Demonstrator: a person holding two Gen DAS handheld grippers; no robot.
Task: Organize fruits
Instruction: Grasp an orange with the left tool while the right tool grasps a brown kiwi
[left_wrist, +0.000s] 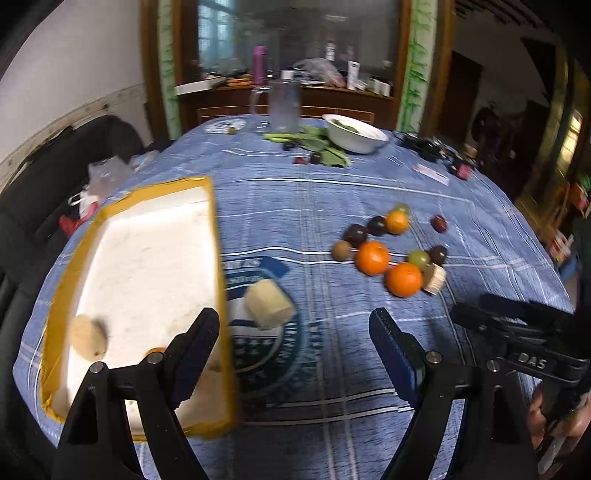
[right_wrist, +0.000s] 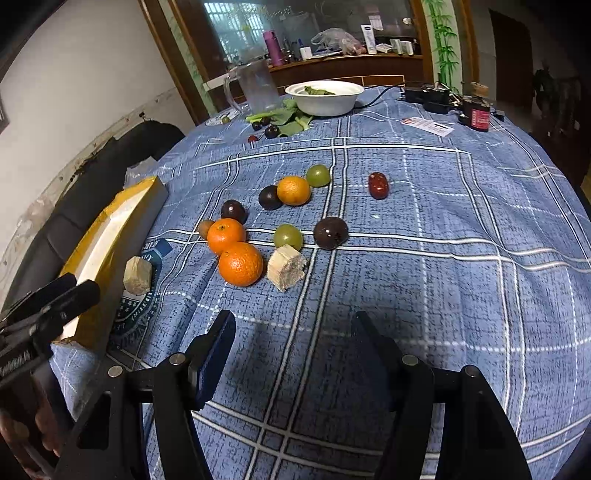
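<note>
Both my jaws wide open and empty; the cut sugarcane piece (left_wrist: 269, 309) lies at 12 o'clock just ahead of my left gripper (left_wrist: 295, 332), nearer than my right gripper (right_wrist: 291, 336).

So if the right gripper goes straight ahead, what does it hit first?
Probably the cut cane piece, just left of centre between the open right gripper fingers, with bare cloth before it. Depth is uncertain.
</note>
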